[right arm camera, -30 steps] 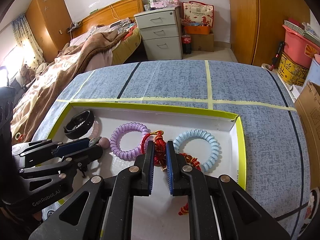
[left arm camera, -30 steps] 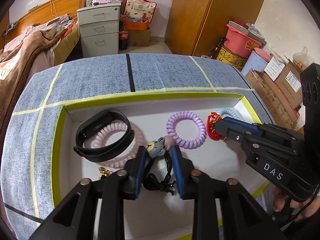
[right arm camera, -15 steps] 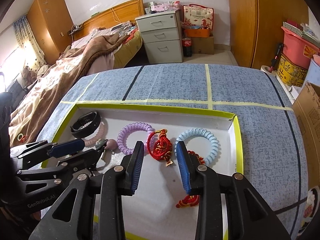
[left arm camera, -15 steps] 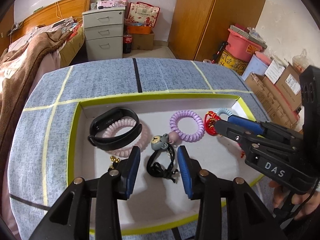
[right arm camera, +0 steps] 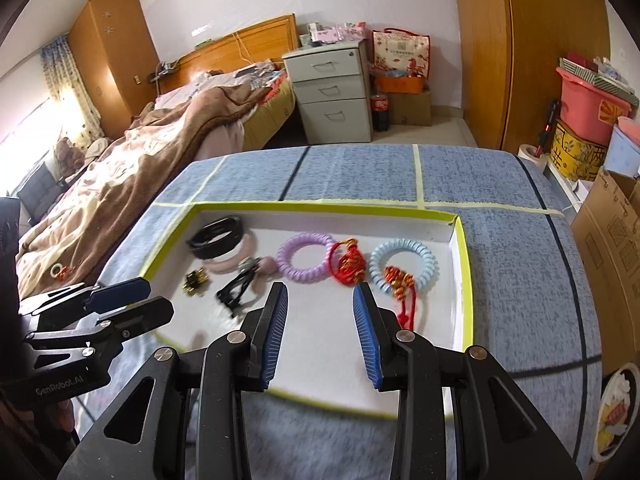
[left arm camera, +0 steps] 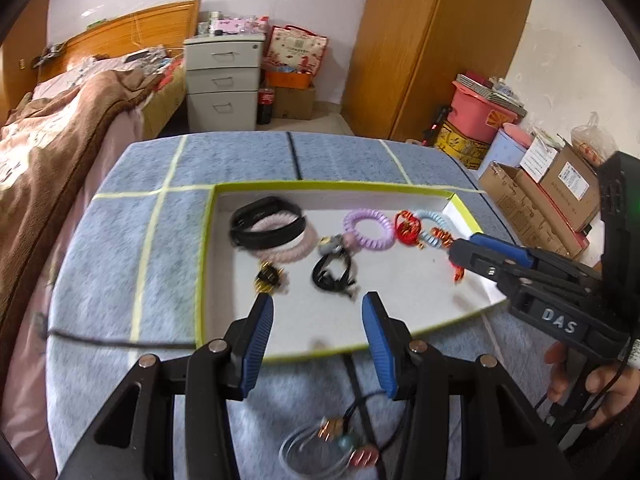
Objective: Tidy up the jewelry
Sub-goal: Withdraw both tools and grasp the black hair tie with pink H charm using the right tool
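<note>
A white tray with a yellow-green rim [left arm camera: 205, 264] [right arm camera: 464, 280] holds a black band [left arm camera: 266, 226] [right arm camera: 216, 236] on a pink coil [left arm camera: 288, 250], a purple coil [left arm camera: 367, 227] [right arm camera: 306, 256], a red knot charm [left arm camera: 406, 226] [right arm camera: 347, 266], a blue coil [right arm camera: 402, 266], a black cord with a bear charm [left arm camera: 334, 270] [right arm camera: 238, 290] and a gold piece [left arm camera: 267, 278] [right arm camera: 195, 280]. My left gripper [left arm camera: 318, 340] is open and empty above the tray's near edge. My right gripper [right arm camera: 320, 330] is open and empty over the tray's front.
A loose necklace with beads [left arm camera: 340, 446] lies on the blue cloth table [left arm camera: 168, 248] in front of the tray. A bed [right arm camera: 160, 140] is at the left, boxes [left arm camera: 560, 192] at the right. A bowl [right arm camera: 616, 408] sits at the right table edge.
Both grippers have opened, let go of the black cord and the red charm, and pulled back and up from the tray.
</note>
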Demonstrator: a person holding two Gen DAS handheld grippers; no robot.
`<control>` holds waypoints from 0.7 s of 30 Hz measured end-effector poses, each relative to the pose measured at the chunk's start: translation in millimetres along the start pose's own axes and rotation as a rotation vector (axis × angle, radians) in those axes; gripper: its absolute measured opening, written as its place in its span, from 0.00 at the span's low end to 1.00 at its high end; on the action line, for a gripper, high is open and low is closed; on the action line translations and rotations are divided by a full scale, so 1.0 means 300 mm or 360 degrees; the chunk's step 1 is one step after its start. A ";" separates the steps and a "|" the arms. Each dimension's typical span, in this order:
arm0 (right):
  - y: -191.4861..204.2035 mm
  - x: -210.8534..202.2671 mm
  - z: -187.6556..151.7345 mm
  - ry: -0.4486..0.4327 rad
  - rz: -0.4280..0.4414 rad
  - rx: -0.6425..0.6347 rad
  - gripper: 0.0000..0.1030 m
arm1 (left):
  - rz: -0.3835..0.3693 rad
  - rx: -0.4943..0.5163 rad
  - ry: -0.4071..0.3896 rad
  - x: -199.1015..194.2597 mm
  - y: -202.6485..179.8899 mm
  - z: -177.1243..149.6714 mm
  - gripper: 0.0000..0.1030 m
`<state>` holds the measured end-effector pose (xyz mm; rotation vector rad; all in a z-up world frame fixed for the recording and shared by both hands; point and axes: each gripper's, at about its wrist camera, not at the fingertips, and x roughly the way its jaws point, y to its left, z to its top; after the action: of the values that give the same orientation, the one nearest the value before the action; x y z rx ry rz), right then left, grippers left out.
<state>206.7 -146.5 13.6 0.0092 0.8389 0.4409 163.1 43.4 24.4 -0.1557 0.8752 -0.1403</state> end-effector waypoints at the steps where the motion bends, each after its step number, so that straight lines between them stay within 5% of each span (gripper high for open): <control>1: 0.011 -0.012 -0.012 -0.0004 0.0008 -0.0004 0.34 | 0.0003 -0.0005 -0.0007 -0.012 0.004 -0.010 0.47; 21: 0.156 0.037 -0.223 0.0214 0.0185 -0.0028 0.34 | 0.0003 -0.0161 0.0029 -0.106 0.141 -0.227 0.47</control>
<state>147.5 -110.5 -31.0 0.0123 0.9702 0.5630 92.7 85.5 -2.9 -0.2483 0.9013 -0.0955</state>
